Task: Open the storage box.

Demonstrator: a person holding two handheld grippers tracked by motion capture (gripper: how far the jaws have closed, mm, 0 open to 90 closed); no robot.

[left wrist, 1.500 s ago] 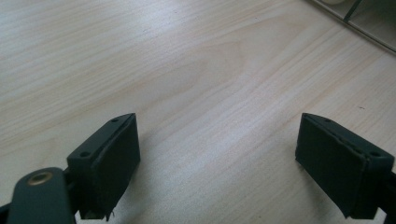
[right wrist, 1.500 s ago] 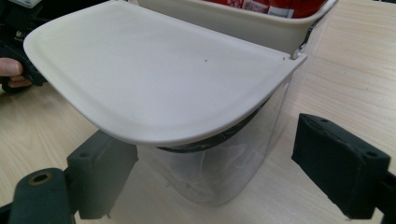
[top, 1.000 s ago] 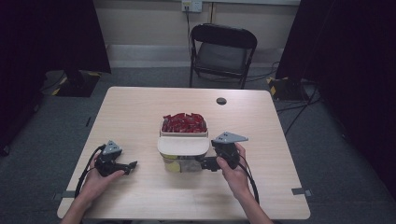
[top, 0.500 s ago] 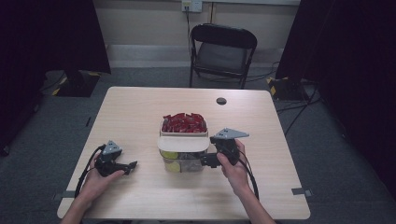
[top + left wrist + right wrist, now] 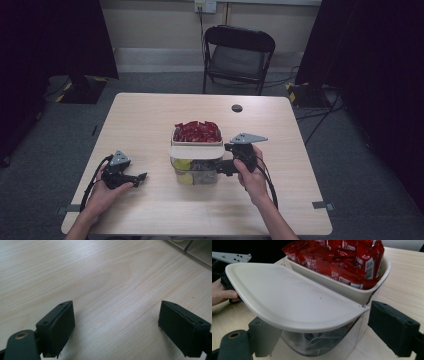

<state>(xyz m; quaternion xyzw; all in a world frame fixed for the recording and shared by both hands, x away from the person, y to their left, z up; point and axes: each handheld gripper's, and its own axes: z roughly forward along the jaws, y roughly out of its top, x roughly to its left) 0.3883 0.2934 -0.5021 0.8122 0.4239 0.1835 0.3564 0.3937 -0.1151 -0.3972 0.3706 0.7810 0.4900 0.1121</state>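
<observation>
My right gripper (image 5: 223,167) sits at the right side of the container (image 5: 196,159), a clear tub with two compartments near the middle of the table (image 5: 150,120). In the right gripper view its jaws stand apart on either side of the near compartment's clear wall, just under the white lid (image 5: 287,295) that covers it; I cannot tell for sure whether the pads press the wall, and to my eye they straddle it without pinching. The tub lies straight ahead of these jaws, its long axis running away from me: lidded half nearer, and the open half, packed with red sachets (image 5: 342,260), beyond.

My left gripper (image 5: 141,176) rests well apart to the left of the tub, jaws wide open over bare wood, holding nothing. So the right hand is plainly the nearer one.

The lid's rim overhangs my jaws, so I judge that any lift has to come from beneath that edge. A small dark disc (image 5: 237,108) lies farther back on the table, and a folding chair (image 5: 239,55) stands behind it; neither is in the way.
</observation>
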